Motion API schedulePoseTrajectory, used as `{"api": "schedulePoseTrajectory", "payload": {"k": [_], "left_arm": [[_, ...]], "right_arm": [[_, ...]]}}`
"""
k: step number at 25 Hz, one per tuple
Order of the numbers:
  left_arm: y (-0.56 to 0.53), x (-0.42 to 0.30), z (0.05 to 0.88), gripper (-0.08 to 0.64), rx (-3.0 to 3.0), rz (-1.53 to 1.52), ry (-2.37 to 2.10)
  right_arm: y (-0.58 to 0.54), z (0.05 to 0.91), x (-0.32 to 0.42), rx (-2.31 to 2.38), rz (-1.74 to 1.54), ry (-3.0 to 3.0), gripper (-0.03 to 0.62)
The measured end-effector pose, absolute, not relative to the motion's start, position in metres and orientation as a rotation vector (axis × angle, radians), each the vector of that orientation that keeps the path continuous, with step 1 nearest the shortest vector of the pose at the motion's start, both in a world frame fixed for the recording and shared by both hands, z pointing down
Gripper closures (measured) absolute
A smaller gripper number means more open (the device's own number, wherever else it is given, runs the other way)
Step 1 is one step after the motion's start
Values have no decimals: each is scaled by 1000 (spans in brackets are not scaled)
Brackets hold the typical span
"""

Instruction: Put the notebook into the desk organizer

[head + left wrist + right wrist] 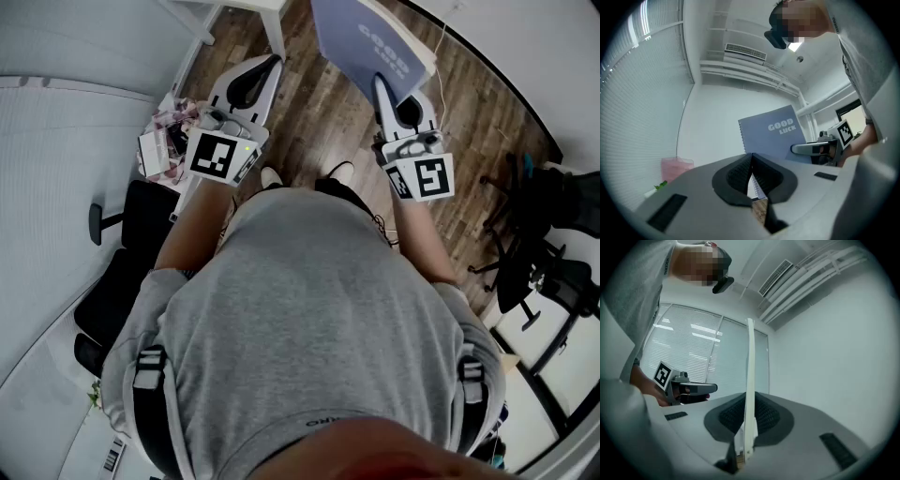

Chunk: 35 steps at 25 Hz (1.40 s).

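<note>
A wood-plank floor (319, 122) lies below, with a black office chair (131, 272) at its left and more black chairs (558, 267) at its right. White blinds (642, 93) cover the window. A pink box (676, 167) sits near them, and a vent (745, 50) is high up.

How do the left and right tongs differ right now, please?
The right tongs are shut on the notebook; the left tongs are shut on nothing. The right tongs' pads sit either side of it; the left tongs' pads meet. Both are grey with black ribbed pads.
</note>
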<state>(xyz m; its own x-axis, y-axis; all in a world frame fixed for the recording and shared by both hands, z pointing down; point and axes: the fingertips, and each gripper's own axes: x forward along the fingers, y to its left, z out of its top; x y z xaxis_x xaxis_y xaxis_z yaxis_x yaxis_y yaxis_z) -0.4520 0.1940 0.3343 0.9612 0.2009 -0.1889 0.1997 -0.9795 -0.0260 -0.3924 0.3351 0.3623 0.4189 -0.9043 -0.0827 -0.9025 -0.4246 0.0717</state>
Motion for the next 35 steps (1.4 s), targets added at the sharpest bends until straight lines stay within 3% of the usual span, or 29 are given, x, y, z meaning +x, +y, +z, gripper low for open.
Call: {"api": "schedulePoseTrajectory", "payload": {"k": [22, 35], "left_arm": [[243, -421, 342, 540, -3084, 228, -368], [324, -363, 335, 540, -3065, 233, -316]], "right_arm": [[382, 370, -370, 2700, -170, -1717, 554], [453, 366, -315, 2649, -195, -1802, 554]]}}
